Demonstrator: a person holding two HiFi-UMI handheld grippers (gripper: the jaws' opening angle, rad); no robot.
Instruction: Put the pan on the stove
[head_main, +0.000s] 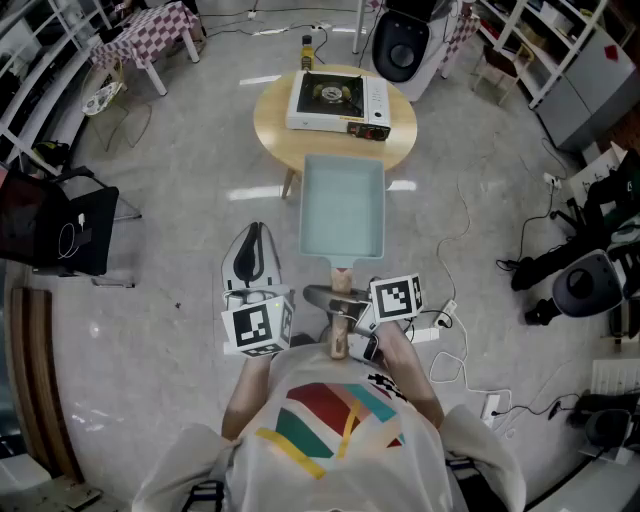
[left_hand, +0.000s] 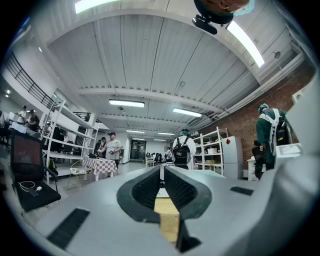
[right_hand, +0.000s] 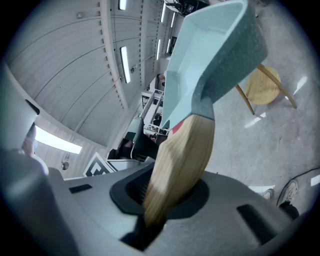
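A light blue rectangular pan (head_main: 343, 205) with a wooden handle (head_main: 340, 328) hangs in the air in front of me, short of the round wooden table (head_main: 275, 130). On that table sits a white portable stove (head_main: 338, 102) with a bare burner. My right gripper (head_main: 347, 335) is shut on the pan's handle; in the right gripper view the handle (right_hand: 182, 160) runs up from between the jaws of the right gripper (right_hand: 157, 205) to the pan (right_hand: 210, 55). My left gripper (head_main: 256, 240) is beside the pan's left, holding nothing, and the left gripper (left_hand: 162, 180) has its jaws together.
A small bottle (head_main: 307, 52) stands behind the stove. A black bag or chair (head_main: 75, 230) is on the floor at the left, cables and a power strip (head_main: 440, 325) at the right, black equipment (head_main: 585, 280) further right. People (left_hand: 181, 150) stand among shelves in the distance.
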